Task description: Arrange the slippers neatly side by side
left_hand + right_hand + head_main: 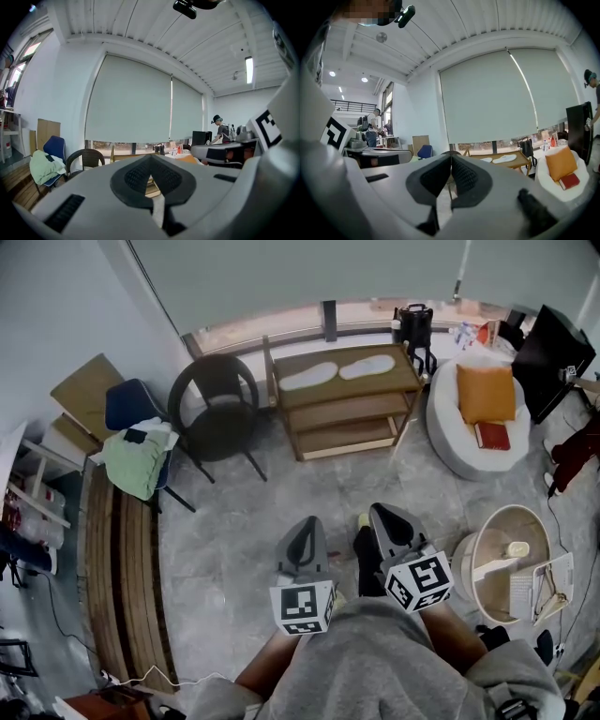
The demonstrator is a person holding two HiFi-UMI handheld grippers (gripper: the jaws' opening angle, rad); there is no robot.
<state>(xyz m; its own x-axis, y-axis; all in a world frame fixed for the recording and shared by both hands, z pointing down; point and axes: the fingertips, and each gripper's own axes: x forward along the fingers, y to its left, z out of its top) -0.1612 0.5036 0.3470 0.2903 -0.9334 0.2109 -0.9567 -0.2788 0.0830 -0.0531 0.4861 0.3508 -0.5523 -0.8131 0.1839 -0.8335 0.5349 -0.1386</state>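
Nothing done yet, we reckon: our left tool (307,524) and right tool (384,514) are both pinched closed, empty, well apart from the tabletop (403,379) where one slipper (307,377) and the other slipper (367,366) lie roughly end to end, not side by side

You hold both grippers close in front of your torso (375,667), pointing forward and slightly downward. Your left gripper (304,526) has its jaws pressed together, empty. Your right gripper (382,514), just beside it, is likewise closed on nothing.
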